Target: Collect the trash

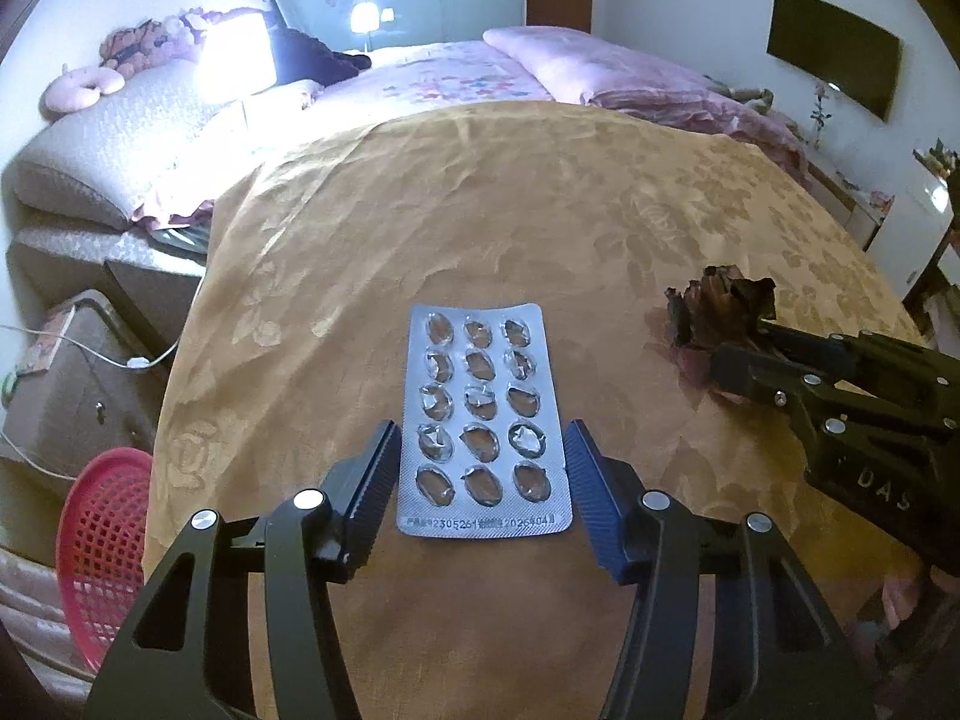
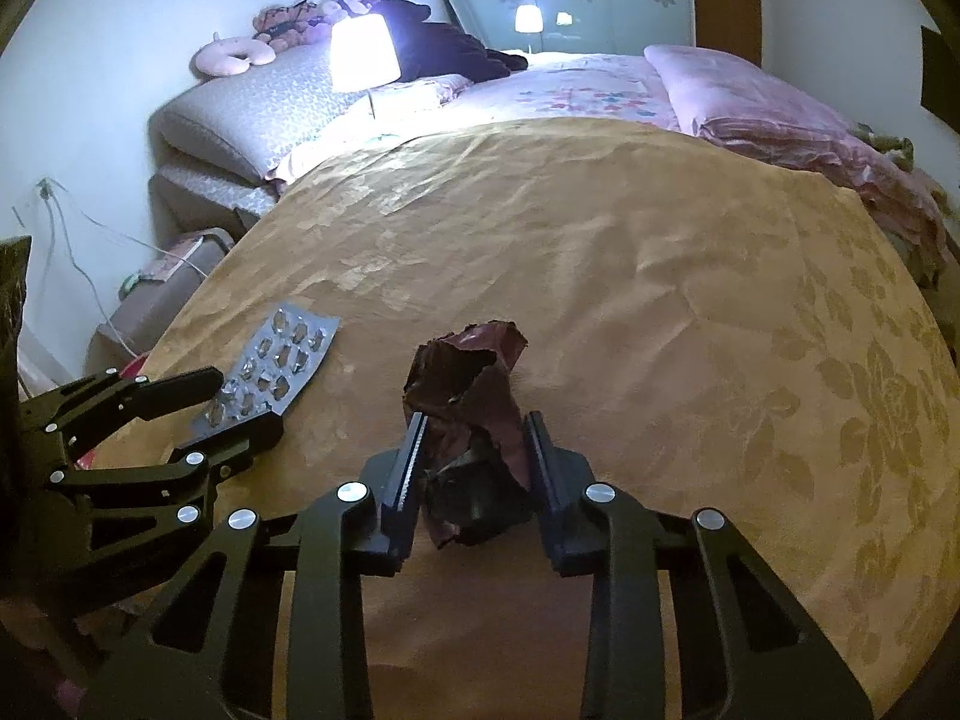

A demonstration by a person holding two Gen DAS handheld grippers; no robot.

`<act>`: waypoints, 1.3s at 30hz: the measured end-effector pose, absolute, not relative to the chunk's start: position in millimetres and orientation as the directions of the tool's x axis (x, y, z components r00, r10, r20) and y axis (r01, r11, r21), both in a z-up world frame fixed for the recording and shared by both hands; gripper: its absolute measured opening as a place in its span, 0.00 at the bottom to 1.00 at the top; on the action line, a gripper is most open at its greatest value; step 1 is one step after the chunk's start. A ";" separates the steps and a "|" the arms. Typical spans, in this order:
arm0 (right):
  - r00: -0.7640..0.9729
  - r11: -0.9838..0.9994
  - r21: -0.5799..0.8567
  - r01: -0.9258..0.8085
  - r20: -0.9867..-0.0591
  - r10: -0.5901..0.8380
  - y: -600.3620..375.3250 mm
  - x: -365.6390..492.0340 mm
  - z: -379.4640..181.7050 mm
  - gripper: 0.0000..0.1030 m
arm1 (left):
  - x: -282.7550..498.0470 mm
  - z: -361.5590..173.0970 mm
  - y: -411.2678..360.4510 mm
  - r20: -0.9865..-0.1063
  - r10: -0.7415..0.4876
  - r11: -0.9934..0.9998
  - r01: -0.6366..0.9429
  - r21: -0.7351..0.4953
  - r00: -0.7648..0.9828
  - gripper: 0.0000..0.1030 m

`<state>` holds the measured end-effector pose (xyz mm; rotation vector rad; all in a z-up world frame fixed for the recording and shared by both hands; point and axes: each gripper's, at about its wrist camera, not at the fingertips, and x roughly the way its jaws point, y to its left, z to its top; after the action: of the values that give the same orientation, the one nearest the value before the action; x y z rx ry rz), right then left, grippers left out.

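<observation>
Left wrist view first: the left gripper (image 1: 482, 441) sits low over the gold tablecloth (image 1: 480, 210), jaws spread wide, and the empty blister pack (image 1: 483, 420) lies flat between them, its near half flanked by both fingers with a sliver of cloth showing on each side, so nothing is gripped. Off to the right, the right gripper (image 1: 747, 339) reaches in with the crumpled dark wrapper (image 1: 720, 309) at its tips. Down at the left edge, beside the table, a red mesh basket (image 1: 105, 540) peeks in.

Right wrist view now: the right gripper (image 2: 477, 438) has its jaws partly open around the crumpled dark wrapper (image 2: 471, 414), which stands on the cloth between them; the left finger is up against it, but whether the right one touches I cannot tell. To the left, the left gripper (image 2: 243, 405) straddles the blister pack (image 2: 273, 363).

Further back, a bed with a pink quilt (image 2: 750, 102) runs behind the table, and a glowing lamp (image 2: 364, 51) stands at its head.
</observation>
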<state>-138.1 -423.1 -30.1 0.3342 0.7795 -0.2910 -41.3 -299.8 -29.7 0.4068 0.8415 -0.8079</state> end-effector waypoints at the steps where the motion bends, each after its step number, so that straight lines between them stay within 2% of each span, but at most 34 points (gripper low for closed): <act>1: 0.679 0.908 0.188 0.375 -0.723 -0.131 -423.3 -139.2 -29.2 0.30 | -41.1 -29.0 -297.6 -0.788 -0.470 0.641 0.767 0.005 0.398 0.52; 13: 0.709 0.916 0.219 0.337 -0.699 -0.094 -410.2 -138.7 -16.4 0.30 | -37.8 -9.9 -258.1 -0.765 -0.486 0.680 0.733 -0.027 0.423 0.52; 29: 0.706 0.951 0.211 0.226 -0.709 -0.011 -364.9 -103.0 -6.3 0.30 | -13.8 10.8 -168.8 -0.749 -0.402 0.798 0.603 -0.004 0.527 0.52; 39: 0.698 0.969 0.230 0.092 -0.709 0.102 -304.4 -67.6 5.0 0.30 | 9.9 14.5 -100.9 -0.752 -0.311 0.879 0.476 0.005 0.581 0.52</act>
<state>-67.6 -304.4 5.0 0.2573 0.8007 0.0056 9.9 -100.9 14.5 0.2154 0.8317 -0.4641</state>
